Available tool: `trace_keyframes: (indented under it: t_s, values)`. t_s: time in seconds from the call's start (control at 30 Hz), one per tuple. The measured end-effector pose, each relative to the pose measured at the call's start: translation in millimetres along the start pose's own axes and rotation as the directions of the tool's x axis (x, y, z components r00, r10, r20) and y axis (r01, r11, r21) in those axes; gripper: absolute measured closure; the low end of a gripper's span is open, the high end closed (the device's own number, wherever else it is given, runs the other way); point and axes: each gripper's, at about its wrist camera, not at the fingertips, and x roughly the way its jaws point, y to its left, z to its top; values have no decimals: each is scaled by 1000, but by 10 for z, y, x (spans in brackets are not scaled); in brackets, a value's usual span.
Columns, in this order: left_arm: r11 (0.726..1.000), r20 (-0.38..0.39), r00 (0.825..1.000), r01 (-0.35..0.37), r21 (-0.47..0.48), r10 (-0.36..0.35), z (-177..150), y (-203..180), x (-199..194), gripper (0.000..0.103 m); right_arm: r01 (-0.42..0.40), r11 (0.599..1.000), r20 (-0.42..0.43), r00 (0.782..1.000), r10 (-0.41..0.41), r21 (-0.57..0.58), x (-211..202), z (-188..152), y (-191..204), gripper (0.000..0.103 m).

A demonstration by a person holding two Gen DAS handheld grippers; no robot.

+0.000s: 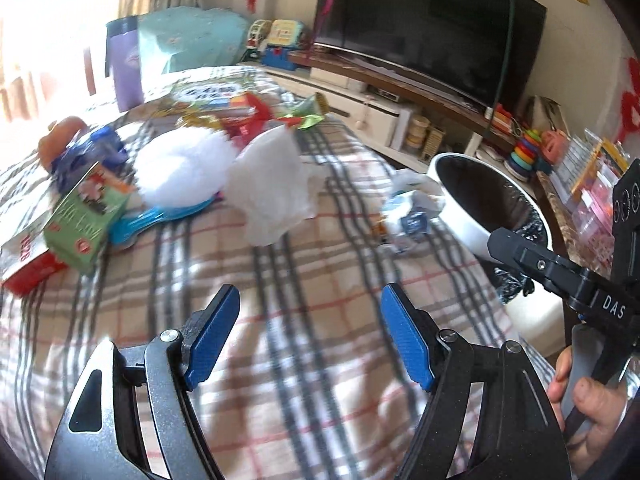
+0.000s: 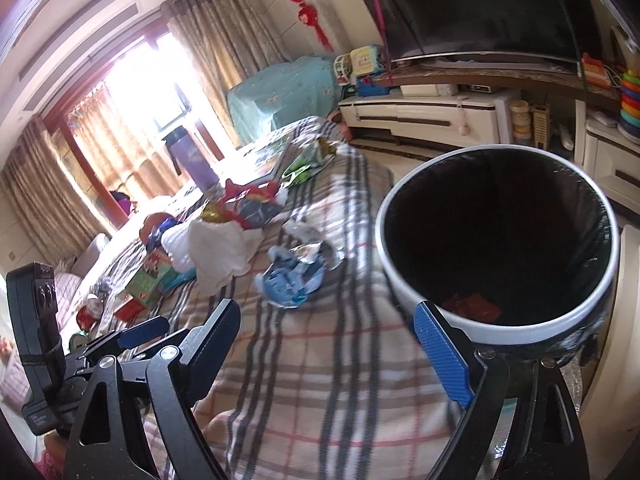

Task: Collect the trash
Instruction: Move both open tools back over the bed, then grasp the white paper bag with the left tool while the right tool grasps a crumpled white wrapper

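Note:
Trash lies on a plaid blanket [image 1: 280, 280]: a crumpled white tissue [image 1: 272, 188], a blue-and-white crumpled wrapper [image 1: 408, 216], red and green wrappers [image 1: 256, 116] farther back. A white bin with a black liner [image 1: 484, 196] stands at the blanket's right edge; in the right wrist view the bin [image 2: 496, 248] holds a red wrapper [image 2: 472, 306]. My left gripper [image 1: 310, 336] is open and empty above bare blanket. My right gripper [image 2: 328, 344] is open and empty, its right finger by the bin's near rim. The tissue [image 2: 224, 252] and blue wrapper [image 2: 292, 276] lie ahead of it.
A green carton [image 1: 84, 216], a red-and-white box [image 1: 28, 256], a blue plastic item [image 1: 160, 216] and a purple bottle [image 1: 126, 68] sit at the left. A TV [image 1: 432, 24] on a low cabinet with toys is behind. A marble counter [image 1: 580, 216] lies right.

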Motion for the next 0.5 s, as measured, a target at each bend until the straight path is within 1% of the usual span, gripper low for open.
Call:
trace_keyframes:
  t_s: [0.3,0.5]
  values:
    - [998,-11,999,-41,-54,41,-17,320,31,28,-9,999,-18,1000,9,-37,136,-2,181,13]
    - [998,-31,999,-31,-49,30,59,390,157,28,-10,999,-27,1000,9,-52,246,43,216,13]
